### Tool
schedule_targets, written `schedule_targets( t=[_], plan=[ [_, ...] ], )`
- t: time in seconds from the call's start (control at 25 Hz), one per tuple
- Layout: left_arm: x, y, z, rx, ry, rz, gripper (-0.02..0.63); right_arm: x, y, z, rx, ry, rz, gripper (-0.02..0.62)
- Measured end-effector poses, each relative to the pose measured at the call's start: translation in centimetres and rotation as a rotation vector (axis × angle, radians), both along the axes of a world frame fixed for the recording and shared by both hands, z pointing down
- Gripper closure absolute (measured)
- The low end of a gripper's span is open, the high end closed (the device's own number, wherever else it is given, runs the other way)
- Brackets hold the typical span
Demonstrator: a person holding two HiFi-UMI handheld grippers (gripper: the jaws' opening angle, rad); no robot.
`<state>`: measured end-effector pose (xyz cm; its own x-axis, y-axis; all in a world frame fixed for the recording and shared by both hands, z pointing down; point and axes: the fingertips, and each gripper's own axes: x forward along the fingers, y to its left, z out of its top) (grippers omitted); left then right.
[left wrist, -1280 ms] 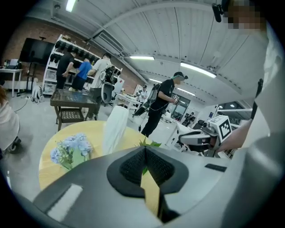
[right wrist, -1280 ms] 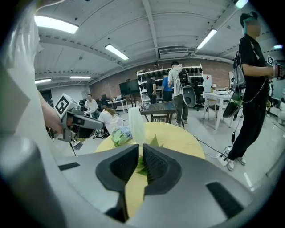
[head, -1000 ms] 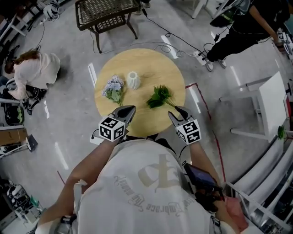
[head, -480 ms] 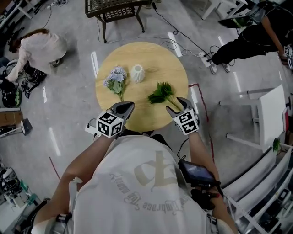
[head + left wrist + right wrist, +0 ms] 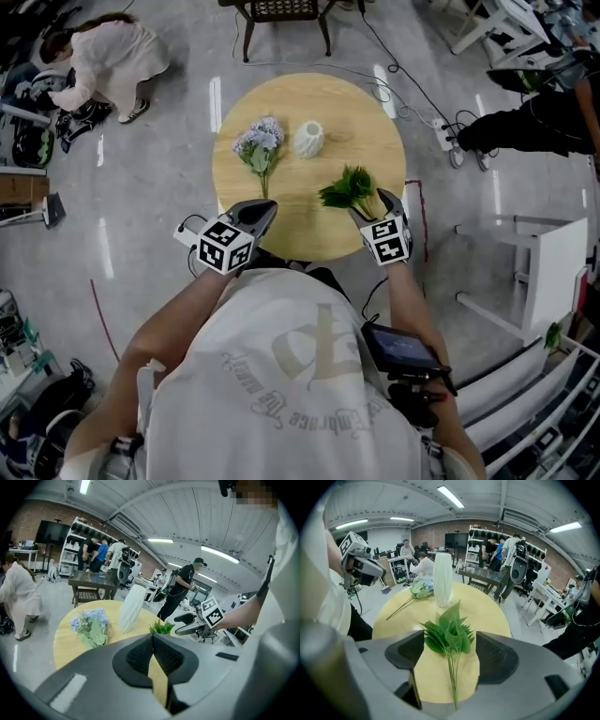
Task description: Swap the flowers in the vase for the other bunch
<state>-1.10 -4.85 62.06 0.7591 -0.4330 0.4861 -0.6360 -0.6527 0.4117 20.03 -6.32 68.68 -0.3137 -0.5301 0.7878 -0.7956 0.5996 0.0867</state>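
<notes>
Round wood tbl (image 5: 305, 214) w/ vase (image 5: 308, 139); grey floor (image 5: 150, 197), ppl (image 5: 105, 58) nearby.

A round light-wood table (image 5: 309, 211) carries three items. A white ribbed vase (image 5: 308, 139) stands upright near the far side, with a bunch of pale blue flowers (image 5: 259, 145) lying just left of it, stems toward the near edge. A green leafy bunch (image 5: 352, 187) lies apart at the near right

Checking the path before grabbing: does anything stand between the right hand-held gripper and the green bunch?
Nothing visible does. The right hand-held gripper, jaws just opening, straddles the stems of the green bunch on the table.
</notes>
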Motion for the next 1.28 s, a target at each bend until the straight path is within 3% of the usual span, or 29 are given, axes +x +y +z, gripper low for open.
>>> schedule_targets(
  t=[0.48, 0.88, 1.2, 1.28],
  plan=[
    [-4.0, 0.5, 0.4, -0.027, -0.022, -0.148, 0.6, -0.9, -2.4, 5.0, -0.162, 0.076, -0.053, 0.282],
    [-5.3, 1.2, 1.0, -0.05, -0.037, -0.203, 0.6, -1.2, -2.7, 8.4, -0.243, 0.099, -0.081, 0.278],
    [-5.7, 1.1, 0.8, -0.056, -0.044, -0.225, 0.6, -1.4, -3.1, 9.6, -0.255, 0.109, -0.081, 0.283],
    [-5.8, 1.2, 0.9, -0.058, -0.047, -0.229, 0.6, -1.4, -3.1, 9.6, -0.25, 0.105, -0.083, 0.323]
  ],
)
